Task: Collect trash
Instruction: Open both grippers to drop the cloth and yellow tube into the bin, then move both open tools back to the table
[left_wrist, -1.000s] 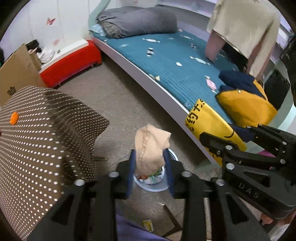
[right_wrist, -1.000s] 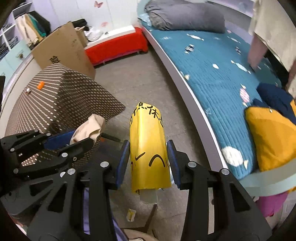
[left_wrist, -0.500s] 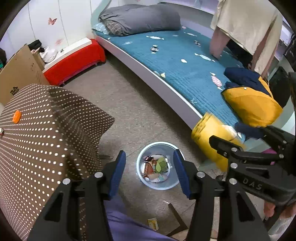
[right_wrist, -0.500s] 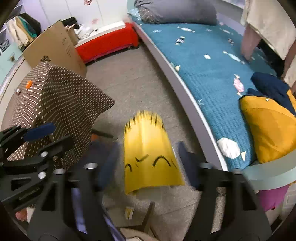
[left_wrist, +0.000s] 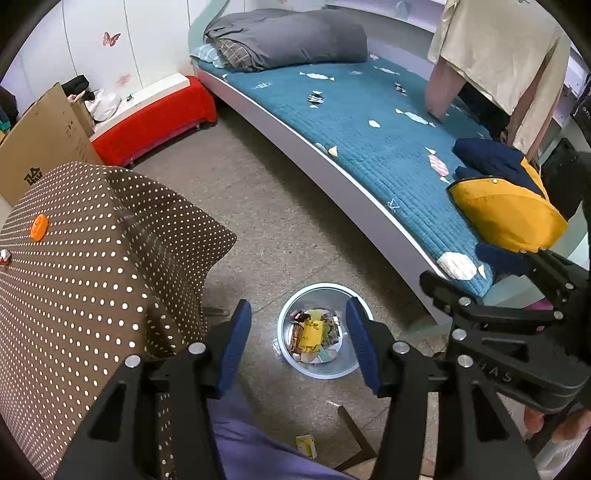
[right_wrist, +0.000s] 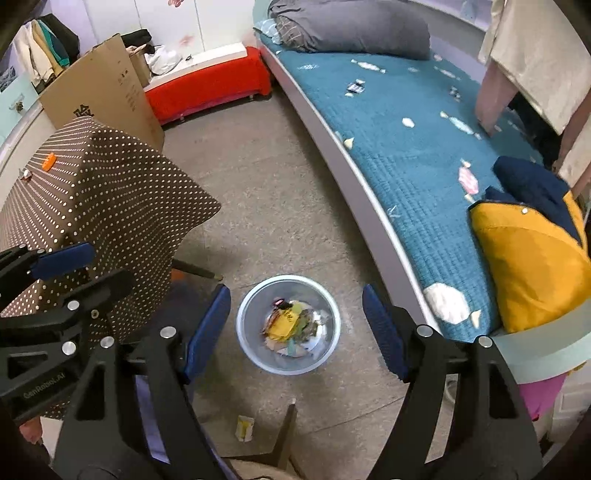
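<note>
A round metal trash bin (left_wrist: 284, 347) stands on the floor below both grippers and also shows in the right wrist view (right_wrist: 245, 343). It holds mixed wrappers, with a yellow wrapper (left_wrist: 313, 332) (right_wrist: 282, 321) on top. My left gripper (left_wrist: 297, 341) is open and empty above the bin. My right gripper (right_wrist: 295, 326) is open and empty above it too. A small yellow scrap (left_wrist: 306, 445) (right_wrist: 244, 428) lies on the floor near me.
A table with a brown dotted cloth (left_wrist: 74, 266) stands at the left. A bed with a teal cover (left_wrist: 369, 147) runs along the right, with a yellow and navy jacket (left_wrist: 506, 210) on it. A red bench (left_wrist: 155, 118) and cardboard (left_wrist: 40, 136) stand at the back.
My left gripper opened and dropped the beige crumpled piece into the bin. My right gripper then opened and dropped the yellow wrapper, which now lies in the bin.
</note>
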